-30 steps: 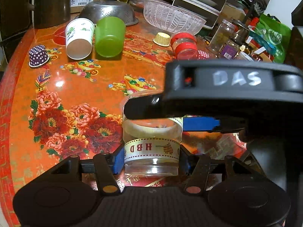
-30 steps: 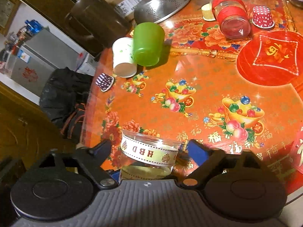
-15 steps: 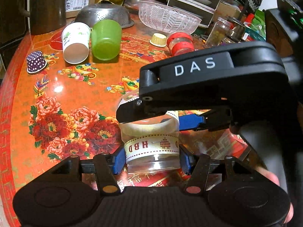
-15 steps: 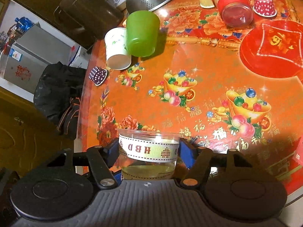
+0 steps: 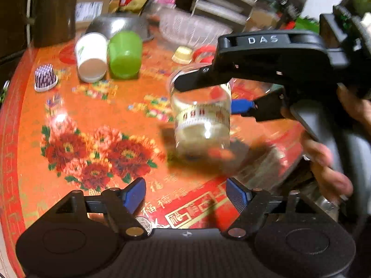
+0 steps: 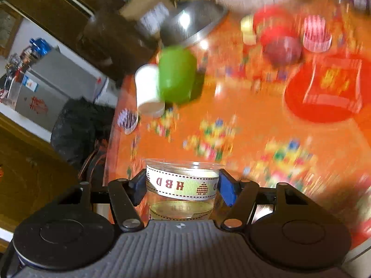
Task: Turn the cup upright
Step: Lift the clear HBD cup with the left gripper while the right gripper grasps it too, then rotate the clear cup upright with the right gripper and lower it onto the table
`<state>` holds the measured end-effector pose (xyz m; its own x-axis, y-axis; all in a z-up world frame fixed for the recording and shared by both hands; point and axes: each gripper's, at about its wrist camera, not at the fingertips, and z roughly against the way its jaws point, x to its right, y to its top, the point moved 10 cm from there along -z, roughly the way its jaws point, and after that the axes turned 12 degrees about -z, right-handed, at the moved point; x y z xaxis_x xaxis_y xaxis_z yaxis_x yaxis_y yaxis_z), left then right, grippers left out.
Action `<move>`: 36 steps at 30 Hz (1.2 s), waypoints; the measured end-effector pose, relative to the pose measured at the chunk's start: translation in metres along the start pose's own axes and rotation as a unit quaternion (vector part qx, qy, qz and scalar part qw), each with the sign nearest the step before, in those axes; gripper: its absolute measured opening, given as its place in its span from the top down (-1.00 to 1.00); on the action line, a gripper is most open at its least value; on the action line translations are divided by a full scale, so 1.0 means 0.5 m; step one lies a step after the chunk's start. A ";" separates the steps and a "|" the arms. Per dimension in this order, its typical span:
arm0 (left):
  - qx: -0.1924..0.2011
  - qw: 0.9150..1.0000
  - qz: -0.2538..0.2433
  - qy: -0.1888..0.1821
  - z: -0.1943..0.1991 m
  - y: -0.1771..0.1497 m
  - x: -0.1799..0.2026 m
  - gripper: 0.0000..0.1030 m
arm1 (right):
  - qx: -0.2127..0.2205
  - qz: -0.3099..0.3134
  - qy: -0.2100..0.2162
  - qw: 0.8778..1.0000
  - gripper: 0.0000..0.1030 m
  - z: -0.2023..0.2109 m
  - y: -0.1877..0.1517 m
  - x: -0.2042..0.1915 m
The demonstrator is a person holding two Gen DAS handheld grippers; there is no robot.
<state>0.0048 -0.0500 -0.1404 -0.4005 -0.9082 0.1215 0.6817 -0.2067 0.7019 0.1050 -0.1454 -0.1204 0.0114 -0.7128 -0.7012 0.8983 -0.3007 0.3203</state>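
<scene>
A clear plastic cup (image 5: 201, 120) with a cream "HBD" ribbon band hangs above the orange flowered table (image 5: 97, 106), blurred by motion. My right gripper (image 6: 183, 187) is shut on this cup (image 6: 182, 185), its blue pads (image 6: 226, 190) pressing both sides of the band. In the left wrist view the right gripper (image 5: 234, 97) comes in from the right and carries the cup. My left gripper (image 5: 185, 194) is open and empty, below and in front of the cup.
A white paper cup (image 5: 91, 58) and a green cup (image 5: 125, 55) lie on their sides at the back left. A purple dotted cupcake liner (image 5: 45, 78), a steel colander (image 5: 118, 26), a clear bowl (image 5: 192, 30) and red-lidded jars (image 6: 278, 37) stand behind.
My left gripper has opened and let go of the cup. My right gripper has closed on it and lifted it up and away from the left gripper.
</scene>
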 end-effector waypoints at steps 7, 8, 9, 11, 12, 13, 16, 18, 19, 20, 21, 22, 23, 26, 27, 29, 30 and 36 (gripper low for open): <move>0.109 0.988 -0.063 0.089 0.136 0.071 -0.059 -0.68 | 0.130 0.092 0.010 0.987 -0.25 0.085 0.019 -0.036; 0.118 0.986 -0.064 0.103 0.154 0.080 -0.074 -0.83 | 0.149 0.103 0.010 0.983 -0.25 0.094 0.018 -0.039; 0.127 0.983 -0.059 0.118 0.172 0.088 -0.094 -0.88 | 0.168 0.115 0.013 0.979 -0.25 0.102 0.016 -0.043; 0.141 0.978 -0.049 0.146 0.201 0.100 -0.133 -0.91 | 0.207 0.142 0.020 0.968 -0.26 0.115 0.007 -0.051; 0.146 0.975 -0.045 0.164 0.216 0.103 -0.153 -0.91 | 0.230 0.157 0.023 0.960 -0.26 0.122 0.000 -0.054; 0.150 0.972 -0.039 0.177 0.228 0.103 -0.171 -0.91 | 0.248 0.170 0.024 0.953 -0.26 0.126 -0.007 -0.057; 0.166 0.971 -0.007 0.169 0.238 0.091 -0.207 -0.92 | 0.300 0.200 0.021 0.932 -0.26 0.122 -0.034 -0.058; 0.169 0.974 0.011 0.149 0.228 0.079 -0.215 -0.92 | 0.320 0.225 0.015 0.920 -0.26 0.106 -0.055 -0.056; 0.169 0.975 0.016 0.144 0.226 0.069 -0.213 -0.92 | 0.332 0.231 0.011 0.915 -0.26 0.095 -0.064 -0.052; 0.169 0.975 0.019 0.141 0.217 0.060 -0.216 -0.92 | 0.341 0.237 0.011 0.909 -0.26 0.092 -0.075 -0.051; 0.169 0.976 0.020 0.140 0.213 0.054 -0.216 -0.92 | 0.353 0.242 0.016 0.904 -0.26 0.088 -0.085 -0.050; 0.170 0.976 0.021 0.136 0.211 0.047 -0.215 -0.92 | 0.362 0.246 0.022 0.899 -0.26 0.087 -0.095 -0.052; 0.171 0.977 0.023 0.128 0.204 0.042 -0.214 -0.92 | 0.373 0.253 0.029 0.892 -0.26 0.085 -0.104 -0.053; 0.171 0.979 0.034 0.108 0.200 0.024 -0.213 -0.92 | 0.409 0.279 0.021 0.869 -0.26 0.085 -0.120 -0.058; 0.175 0.979 0.038 0.103 0.202 0.020 -0.212 -0.92 | 0.418 0.290 0.013 0.861 -0.26 0.084 -0.122 -0.062; 0.185 0.977 0.042 0.093 0.204 0.017 -0.207 -0.92 | 0.433 0.304 0.005 0.849 -0.26 0.090 -0.130 -0.072; 0.186 0.977 0.041 0.091 0.203 0.015 -0.204 -0.92 | 0.437 0.307 0.008 0.845 -0.26 0.093 -0.128 -0.078; 0.180 0.978 0.038 0.095 0.191 0.004 -0.198 -0.92 | 0.465 0.329 -0.004 0.822 -0.26 0.098 -0.130 -0.096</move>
<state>-0.0128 0.0743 -0.0842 -0.2135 -0.9742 0.0738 0.4305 -0.0260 0.9022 0.0244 -0.1228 -0.0762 0.3547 -0.9179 -0.1777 -0.0247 -0.1992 0.9797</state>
